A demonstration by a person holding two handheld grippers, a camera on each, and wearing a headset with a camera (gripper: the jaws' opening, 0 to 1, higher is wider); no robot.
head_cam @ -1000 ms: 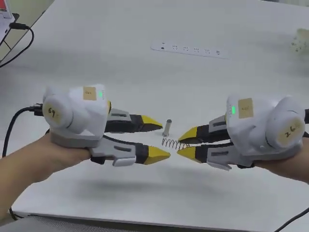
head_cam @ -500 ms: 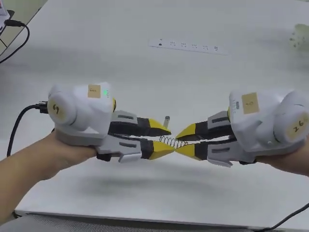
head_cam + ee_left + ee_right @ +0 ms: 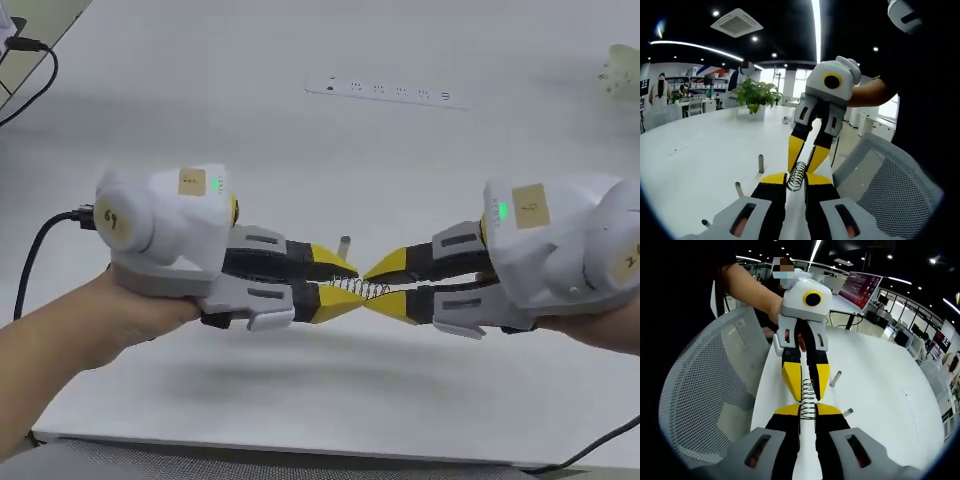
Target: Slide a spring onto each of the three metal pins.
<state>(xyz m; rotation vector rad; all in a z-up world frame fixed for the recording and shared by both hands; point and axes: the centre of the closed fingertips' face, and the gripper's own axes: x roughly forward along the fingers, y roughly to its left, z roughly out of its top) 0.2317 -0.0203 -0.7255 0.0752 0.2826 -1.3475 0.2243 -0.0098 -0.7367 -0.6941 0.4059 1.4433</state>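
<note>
One white table (image 3: 300, 140) below; left gripper (image 3: 348, 287) and right gripper (image 3: 372, 288) meet tip to tip above it, each pinched nearly closed on one end of the spring (image 3: 360, 288). Risk: an uneven squeeze flicks it away from the upright pin (image 3: 344, 245).

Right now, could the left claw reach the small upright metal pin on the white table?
Probably yes, though not freely: the left claw is shut on the coiled wire spring, shared with the right claw. The small upright metal pin stands just behind, nothing between.
</note>
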